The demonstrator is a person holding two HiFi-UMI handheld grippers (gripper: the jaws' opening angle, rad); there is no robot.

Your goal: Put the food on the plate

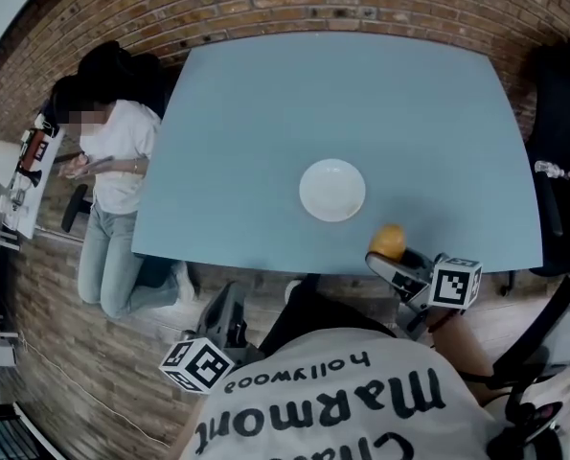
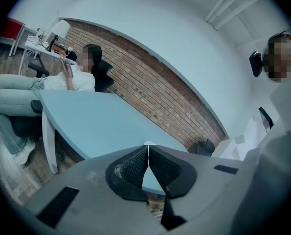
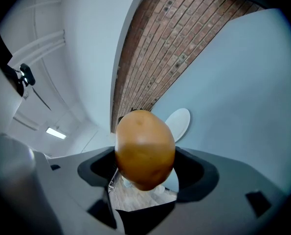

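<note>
A round white plate (image 1: pixel 332 190) lies on the light blue table (image 1: pixel 265 123), right of centre and near the front edge. My right gripper (image 1: pixel 392 257) hovers at that edge, just right of and nearer than the plate, shut on a smooth orange-brown potato (image 1: pixel 388 241). In the right gripper view the potato (image 3: pixel 145 150) fills the jaws, with the plate (image 3: pixel 178 123) behind it. My left gripper (image 1: pixel 229 307) hangs below the table's front edge, off to the left, its jaws shut with nothing between them; its ribbed pads (image 2: pixel 136 166) meet at the tips.
A seated person (image 1: pixel 112 175) in a white top and jeans sits at the table's left end. A black chair (image 1: pixel 562 161) stands at the right end. Brick flooring surrounds the table. A small side desk (image 1: pixel 21 175) with items stands far left.
</note>
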